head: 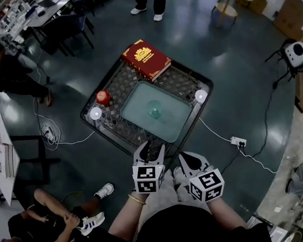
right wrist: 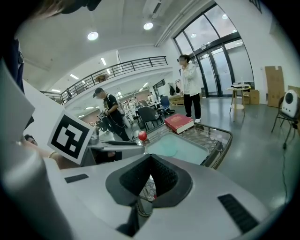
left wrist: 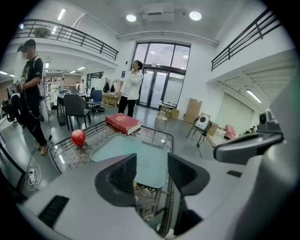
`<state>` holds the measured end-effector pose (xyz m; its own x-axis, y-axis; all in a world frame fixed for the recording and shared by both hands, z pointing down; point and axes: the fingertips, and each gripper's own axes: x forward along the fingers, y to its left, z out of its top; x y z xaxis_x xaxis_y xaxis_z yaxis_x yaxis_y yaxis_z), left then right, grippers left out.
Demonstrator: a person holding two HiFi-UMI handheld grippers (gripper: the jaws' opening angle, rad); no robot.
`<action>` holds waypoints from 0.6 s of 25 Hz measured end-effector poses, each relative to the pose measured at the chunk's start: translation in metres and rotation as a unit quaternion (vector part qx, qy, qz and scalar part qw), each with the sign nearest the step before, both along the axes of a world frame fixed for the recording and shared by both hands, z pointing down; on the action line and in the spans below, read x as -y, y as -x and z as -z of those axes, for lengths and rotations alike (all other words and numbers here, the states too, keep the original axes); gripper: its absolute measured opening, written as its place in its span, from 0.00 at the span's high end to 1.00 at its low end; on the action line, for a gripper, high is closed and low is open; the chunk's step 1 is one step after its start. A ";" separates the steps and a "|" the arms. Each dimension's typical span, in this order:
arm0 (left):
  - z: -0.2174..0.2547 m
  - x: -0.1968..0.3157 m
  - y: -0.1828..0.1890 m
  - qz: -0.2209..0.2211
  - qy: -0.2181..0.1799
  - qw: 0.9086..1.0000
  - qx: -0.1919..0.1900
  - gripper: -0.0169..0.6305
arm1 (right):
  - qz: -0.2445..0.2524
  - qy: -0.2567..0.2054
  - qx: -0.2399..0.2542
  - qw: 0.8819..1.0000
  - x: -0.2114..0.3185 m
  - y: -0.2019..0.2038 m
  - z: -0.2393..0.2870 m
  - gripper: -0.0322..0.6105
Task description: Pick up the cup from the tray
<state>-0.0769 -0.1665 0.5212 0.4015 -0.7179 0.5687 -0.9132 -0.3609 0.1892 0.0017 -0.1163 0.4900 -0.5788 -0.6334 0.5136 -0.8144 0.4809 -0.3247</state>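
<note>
A small clear cup (head: 154, 110) stands upright in the middle of a pale green tray (head: 169, 128) on a low glass-topped table (head: 113, 127). Both grippers hover just off the table's near edge, apart from the cup. My left gripper (head: 149, 147) (left wrist: 151, 171) is open, with nothing between its fingers; the tray (left wrist: 123, 147) lies ahead of it. To its right, my right gripper (head: 182, 158) (right wrist: 150, 174) has its jaws closed together and holds nothing. In the left gripper view I cannot make out the cup.
A red book (head: 146, 59) lies on the table's far corner and a red apple (head: 103, 97) at its left. White discs (head: 95, 114) (head: 201, 96) sit at two sides. A cable and power strip (head: 238, 141) lie right; a person (head: 50, 225) sits at lower left.
</note>
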 end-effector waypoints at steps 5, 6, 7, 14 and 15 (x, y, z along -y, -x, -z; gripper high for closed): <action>-0.025 0.023 -0.005 0.007 0.017 1.000 0.006 0.51 | 0.000 0.012 0.003 1.000 0.003 -0.006 -0.008 0.95; -0.031 0.027 -0.005 0.009 0.021 1.000 0.008 0.50 | -0.001 0.015 0.004 1.000 0.004 -0.007 -0.010 0.95; -0.037 0.032 -0.005 0.011 0.026 1.000 0.010 0.48 | -0.001 0.018 0.005 1.000 0.004 -0.008 -0.013 0.95; -0.078 0.071 -0.008 0.020 0.037 0.998 0.037 0.44 | -0.004 0.047 0.004 0.999 0.001 -0.020 -0.039 0.95; -0.083 0.076 -0.007 0.022 0.036 0.998 0.038 0.44 | -0.005 0.051 0.004 0.999 0.001 -0.021 -0.042 0.95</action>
<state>-0.0694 -0.2428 0.6037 0.3237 -0.6904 0.6469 -0.9408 -0.3077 0.1424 0.0228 -0.1170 0.5324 -0.5765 -0.5839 0.5715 -0.8166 0.4361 -0.3781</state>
